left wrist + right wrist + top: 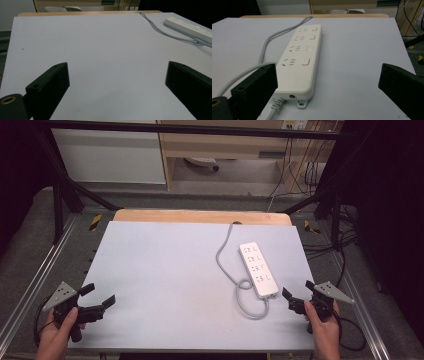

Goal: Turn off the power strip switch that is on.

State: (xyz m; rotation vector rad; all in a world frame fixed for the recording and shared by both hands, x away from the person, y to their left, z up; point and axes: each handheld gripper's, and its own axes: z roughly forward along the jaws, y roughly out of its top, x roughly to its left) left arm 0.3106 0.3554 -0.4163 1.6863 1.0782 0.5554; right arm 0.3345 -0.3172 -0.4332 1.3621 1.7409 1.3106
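A white power strip (258, 269) (300, 58) with several sockets and switches lies on the right half of the pale grey table top (165, 275). Its grey cable (227, 260) (265, 47) loops off the near end and runs to the back edge. My right gripper (299, 292) (328, 82) is held just past the strip's near end, jaws wide apart and empty. At the front left corner my left gripper (98, 294) (117, 80) is open too, with bare table between its jaws. The strip (190, 27) lies far right in the left gripper view.
A wooden strip (202, 216) borders the table's back edge. Black frame legs (62, 195) and metal rails (30, 285) flank the table. Loose cables (345, 245) lie on the floor at right, near a cabinet (225, 145) behind.
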